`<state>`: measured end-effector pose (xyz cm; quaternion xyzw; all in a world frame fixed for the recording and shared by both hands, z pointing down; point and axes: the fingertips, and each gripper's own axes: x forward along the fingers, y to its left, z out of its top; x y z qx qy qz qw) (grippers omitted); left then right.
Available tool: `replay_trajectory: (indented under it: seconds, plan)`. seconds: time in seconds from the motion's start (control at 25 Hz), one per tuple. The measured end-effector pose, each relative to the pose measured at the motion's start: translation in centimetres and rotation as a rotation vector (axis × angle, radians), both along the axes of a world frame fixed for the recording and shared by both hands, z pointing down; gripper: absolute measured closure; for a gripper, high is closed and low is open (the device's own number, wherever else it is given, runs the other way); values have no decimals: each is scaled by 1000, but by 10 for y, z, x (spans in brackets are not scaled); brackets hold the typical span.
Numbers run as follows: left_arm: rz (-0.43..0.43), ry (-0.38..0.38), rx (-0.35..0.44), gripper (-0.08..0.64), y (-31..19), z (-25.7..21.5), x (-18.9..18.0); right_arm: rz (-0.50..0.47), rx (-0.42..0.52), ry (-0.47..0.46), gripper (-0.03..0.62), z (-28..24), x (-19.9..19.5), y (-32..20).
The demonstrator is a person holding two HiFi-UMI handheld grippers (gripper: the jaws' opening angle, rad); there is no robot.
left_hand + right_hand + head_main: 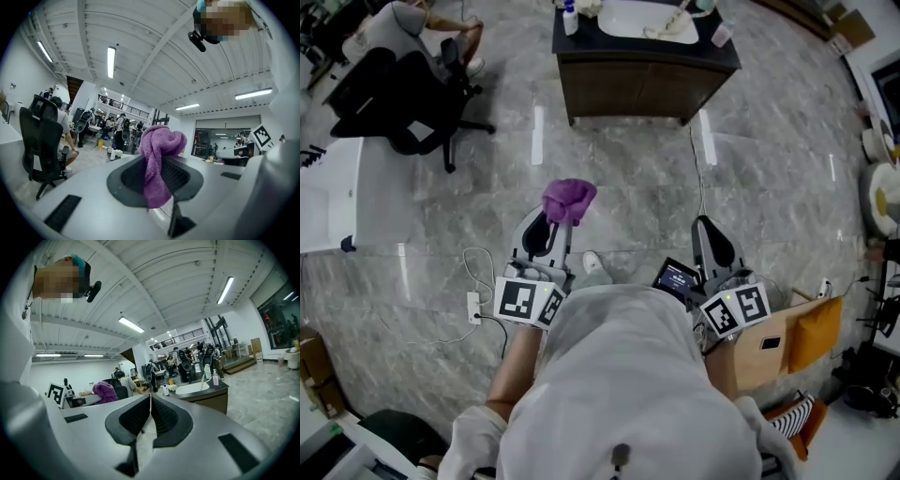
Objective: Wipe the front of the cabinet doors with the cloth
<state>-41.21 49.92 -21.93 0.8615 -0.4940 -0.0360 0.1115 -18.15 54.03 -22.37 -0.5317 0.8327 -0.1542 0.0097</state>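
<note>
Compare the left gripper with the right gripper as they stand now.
The left gripper is clamped on a purple cloth, which bunches above its jaws; the right gripper is shut on nothing. The cloth parts the left gripper's jaws, while the right gripper's jaws meet. Both point toward the cabinet, well short of it.

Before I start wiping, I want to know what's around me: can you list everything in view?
cloth: 1, purple, in the left gripper
cabinet: 1, dark brown, straight ahead
sink: 1, white, in the cabinet top
bottles: at least 3, pale, on the cabinet top
office chair: 1, black, far left
cardboard box: 1, brown, near right
left gripper: 1, grey, shut on the cloth
right gripper: 1, grey, shut, empty
</note>
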Motion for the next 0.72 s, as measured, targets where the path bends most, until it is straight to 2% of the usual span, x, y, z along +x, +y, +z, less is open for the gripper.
replay_trajectory:
  seconds: [0.4,0.72]
  plan:
    - [47,13,-22,482,-45,5,17,48,-35,20,563,7,15,-44]
    - [-15,-7,-24,482,-103,9,46,-37,4,-14,563,13,39,-127]
